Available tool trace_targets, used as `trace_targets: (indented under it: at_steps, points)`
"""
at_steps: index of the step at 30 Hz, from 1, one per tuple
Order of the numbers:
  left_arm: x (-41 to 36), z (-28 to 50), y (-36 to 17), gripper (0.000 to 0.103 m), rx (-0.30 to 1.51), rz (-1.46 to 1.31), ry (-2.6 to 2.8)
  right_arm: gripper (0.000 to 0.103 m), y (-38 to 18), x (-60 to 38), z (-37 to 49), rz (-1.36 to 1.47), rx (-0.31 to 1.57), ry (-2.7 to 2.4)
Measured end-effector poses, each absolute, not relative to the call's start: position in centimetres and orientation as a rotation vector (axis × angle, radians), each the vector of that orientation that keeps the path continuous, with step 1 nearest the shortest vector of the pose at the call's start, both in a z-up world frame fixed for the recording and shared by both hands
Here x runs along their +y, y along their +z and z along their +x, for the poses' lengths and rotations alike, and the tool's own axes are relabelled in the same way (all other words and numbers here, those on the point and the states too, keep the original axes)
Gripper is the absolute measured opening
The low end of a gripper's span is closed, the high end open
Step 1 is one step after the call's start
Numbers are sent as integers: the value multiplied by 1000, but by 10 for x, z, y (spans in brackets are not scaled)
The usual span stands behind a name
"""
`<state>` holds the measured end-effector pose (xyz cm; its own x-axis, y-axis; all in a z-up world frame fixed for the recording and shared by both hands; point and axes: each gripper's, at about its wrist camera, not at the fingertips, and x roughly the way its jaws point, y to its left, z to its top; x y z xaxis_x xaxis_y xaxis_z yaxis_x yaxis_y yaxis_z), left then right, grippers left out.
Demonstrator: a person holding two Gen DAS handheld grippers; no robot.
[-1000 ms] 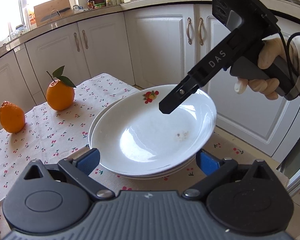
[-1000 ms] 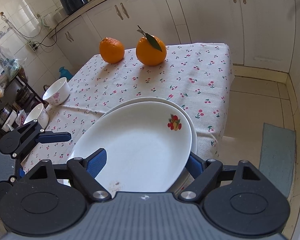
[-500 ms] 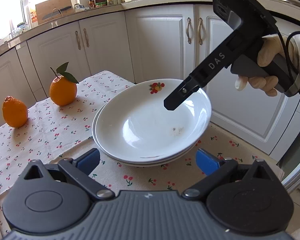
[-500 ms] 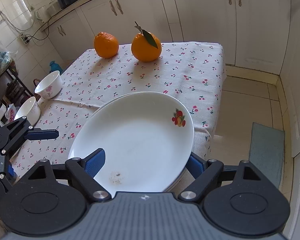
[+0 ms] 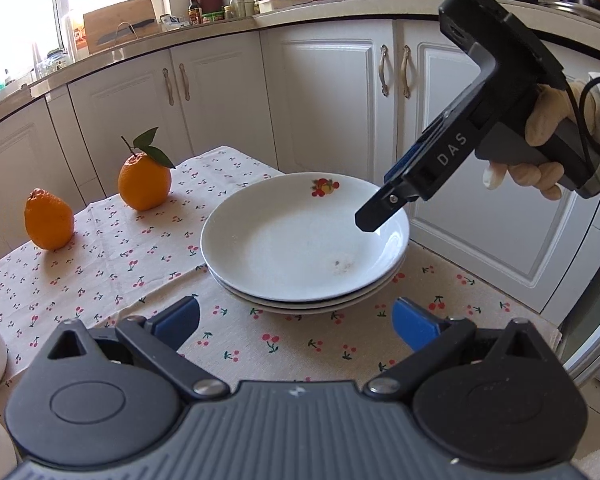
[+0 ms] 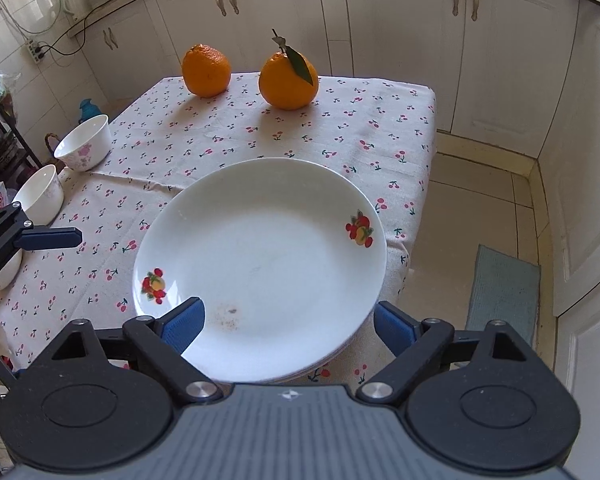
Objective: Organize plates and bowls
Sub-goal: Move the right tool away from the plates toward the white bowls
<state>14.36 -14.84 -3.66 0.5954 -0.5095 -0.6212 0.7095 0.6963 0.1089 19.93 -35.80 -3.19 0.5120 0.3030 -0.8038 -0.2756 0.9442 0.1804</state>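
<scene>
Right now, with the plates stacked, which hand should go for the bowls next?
Left. The left gripper is open and empty, on the side where the bowls stand. The right gripper, jaws opening, straddles the plate stack's rim.

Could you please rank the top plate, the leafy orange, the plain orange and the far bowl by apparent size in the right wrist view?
1. Top plate
2. Leafy orange
3. Plain orange and far bowl: too alike to rank.

Both wrist cams look down, close, sharing plate stack [image 5: 304, 240] from opposite sides.
</scene>
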Motion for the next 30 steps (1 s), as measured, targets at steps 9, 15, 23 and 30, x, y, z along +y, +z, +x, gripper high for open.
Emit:
trace_targets:
  at_steps: [9,15,23,30]
  points:
    - [-132,135,-31,102,564,333,-728,103,-3,-315,166,-84,856,295]
    - [-110,126,-26,102,533,301,-697,103,6,-277,142,-139,760,263]
    - [-62,107,-23,102,501,285,-603,103,-2,-229,120,-121,680,217]
    - [-12,90,-26,102,511,251,-534,103,-8,-177,111,-124,659,242]
